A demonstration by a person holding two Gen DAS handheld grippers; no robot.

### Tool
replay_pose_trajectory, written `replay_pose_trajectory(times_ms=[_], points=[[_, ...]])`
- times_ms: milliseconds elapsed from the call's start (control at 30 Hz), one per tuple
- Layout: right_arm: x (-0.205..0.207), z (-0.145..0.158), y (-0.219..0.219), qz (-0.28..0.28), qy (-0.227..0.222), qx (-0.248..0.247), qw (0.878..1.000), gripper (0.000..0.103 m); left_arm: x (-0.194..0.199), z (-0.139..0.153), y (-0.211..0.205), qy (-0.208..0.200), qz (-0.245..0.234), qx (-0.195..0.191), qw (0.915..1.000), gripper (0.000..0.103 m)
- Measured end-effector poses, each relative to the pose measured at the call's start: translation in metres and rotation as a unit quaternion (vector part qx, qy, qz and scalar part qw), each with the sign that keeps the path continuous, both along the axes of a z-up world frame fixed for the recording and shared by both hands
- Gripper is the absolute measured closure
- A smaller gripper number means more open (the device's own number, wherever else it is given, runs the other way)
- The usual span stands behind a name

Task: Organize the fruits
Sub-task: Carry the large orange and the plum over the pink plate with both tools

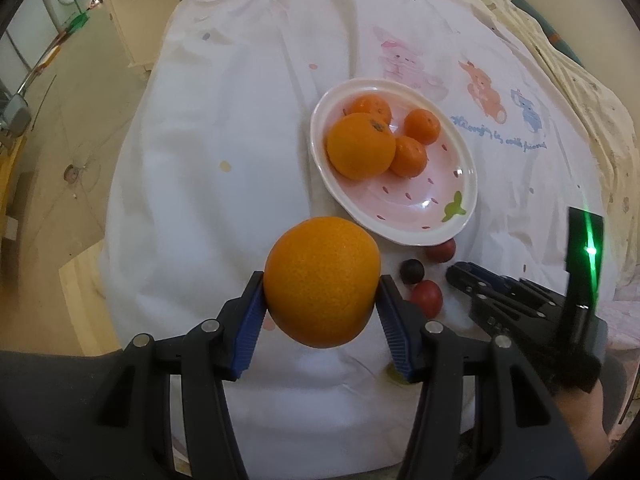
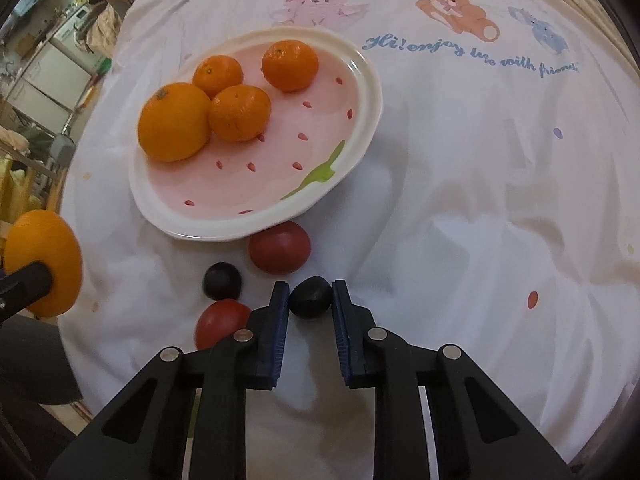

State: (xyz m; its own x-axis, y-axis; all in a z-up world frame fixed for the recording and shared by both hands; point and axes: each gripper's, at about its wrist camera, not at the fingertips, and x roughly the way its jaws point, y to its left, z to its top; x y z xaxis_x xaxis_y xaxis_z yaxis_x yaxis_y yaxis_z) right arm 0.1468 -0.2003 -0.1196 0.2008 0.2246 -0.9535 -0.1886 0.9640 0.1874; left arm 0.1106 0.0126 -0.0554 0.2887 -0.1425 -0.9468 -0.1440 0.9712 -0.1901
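Both grippers are loaded at this moment. The left gripper (image 1: 320, 304) pinches a large orange (image 1: 322, 280) between its blue pads, the fruit held clear above the white cloth-covered surface (image 1: 224, 128) and just short of the near rim of the plate (image 1: 468, 184). The right gripper (image 2: 310, 300) has its jaws drawn in on a small dark fruit (image 2: 310, 296), both pads touching its sides; the fruit appears to rest on the cloth. The plate already carries one large orange (image 2: 174, 122) and three mandarins (image 2: 240, 112), grouped toward its far left half, with the pink near half bare. Loose on the cloth near the plate's near edge lie two red fruits (image 2: 280, 246), the larger one touching or just beside the rim, and a second dark fruit (image 2: 222, 279). Judgement: the step in hand is collection, with the plate as the likely destination. The next move calls for lifting the dark fruit straight up, clear of the neighbouring red fruit, and carrying the orange over the rim onto bare plate.
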Motion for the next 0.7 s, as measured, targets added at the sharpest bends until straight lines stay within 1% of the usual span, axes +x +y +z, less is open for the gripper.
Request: replay_pose_trajectory(times_ms=[233, 400, 533, 567, 633, 700], points=[[-0.007, 0.017, -0.011, -0.015, -0.015, 0.033, 0.999, 0.081, 0.000, -0.006, 0.004, 0.001, 0.005, 0.011, 0.9999, 0.052], [-0.007, 0.034, -0.025, -0.036, -0.032, 0.066, 0.997, 0.080, 0.000, -0.002, 0.005, -0.015, 0.007, 0.017, 0.9997, 0.053], [-0.006, 0.057, -0.031, -0.047, -0.061, 0.096, 0.992, 0.081, -0.001, 0.008, 0.005, -0.031, 0.005, 0.025, 0.9992, 0.053], [-0.007, 0.061, -0.032, -0.050, -0.066, 0.101, 0.991, 0.080, 0.000, 0.010, 0.004, -0.027, 0.006, 0.024, 0.9993, 0.053], [-0.006, 0.073, -0.037, -0.056, -0.077, 0.117, 0.989, 0.081, 0.004, 0.016, 0.005, -0.017, 0.002, 0.006, 0.9998, 0.053], [-0.002, 0.085, -0.038, -0.056, -0.085, 0.128, 0.987, 0.080, 0.008, 0.023, 0.003, -0.014, -0.004, 0.002, 0.9999, 0.053]])
